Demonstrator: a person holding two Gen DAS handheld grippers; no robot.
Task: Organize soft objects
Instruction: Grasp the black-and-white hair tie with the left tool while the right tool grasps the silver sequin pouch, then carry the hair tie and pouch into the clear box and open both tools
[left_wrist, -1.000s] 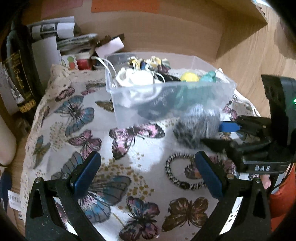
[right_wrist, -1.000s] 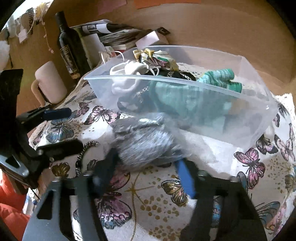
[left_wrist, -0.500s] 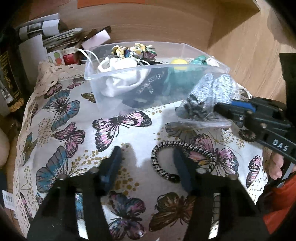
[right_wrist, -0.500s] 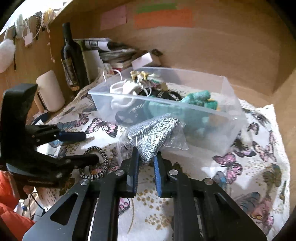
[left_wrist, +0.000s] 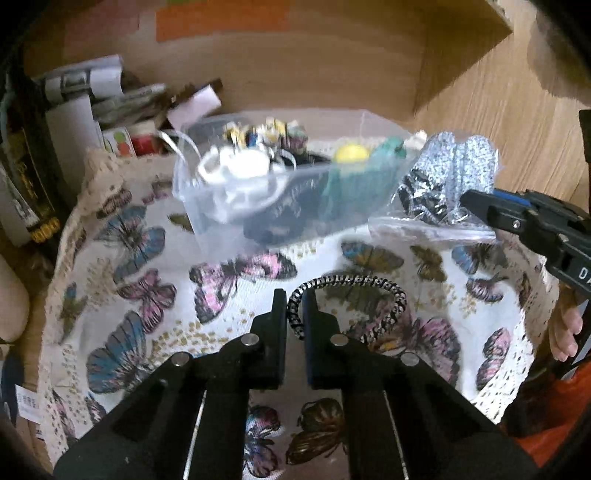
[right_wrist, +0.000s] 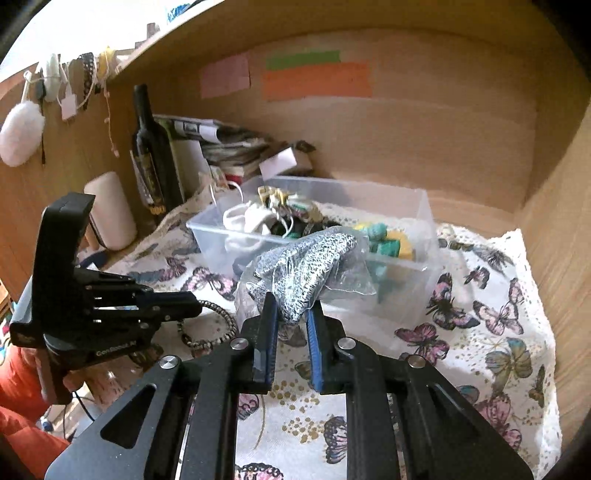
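Observation:
My left gripper (left_wrist: 294, 301) is shut on a black-and-white striped hair tie (left_wrist: 354, 291) that lies on the butterfly tablecloth (left_wrist: 147, 295); the tie also shows in the right wrist view (right_wrist: 214, 325). My right gripper (right_wrist: 290, 308) is shut on a clear plastic bag with speckled grey fabric (right_wrist: 306, 266), held in the air in front of the clear plastic bin (right_wrist: 406, 206). The bag also shows in the left wrist view (left_wrist: 447, 181), beside the bin (left_wrist: 207, 218), which holds several soft items.
A dark wine bottle (right_wrist: 147, 155), a stack of papers (right_wrist: 221, 140) and a cream cylinder (right_wrist: 110, 210) stand at the back left. Wooden walls (right_wrist: 554, 258) close the back and right. The tablecloth edge lies at the right (right_wrist: 546, 332).
My left gripper closed on the hair tie. My right gripper lifted the bagged fabric higher, toward the bin's rim.

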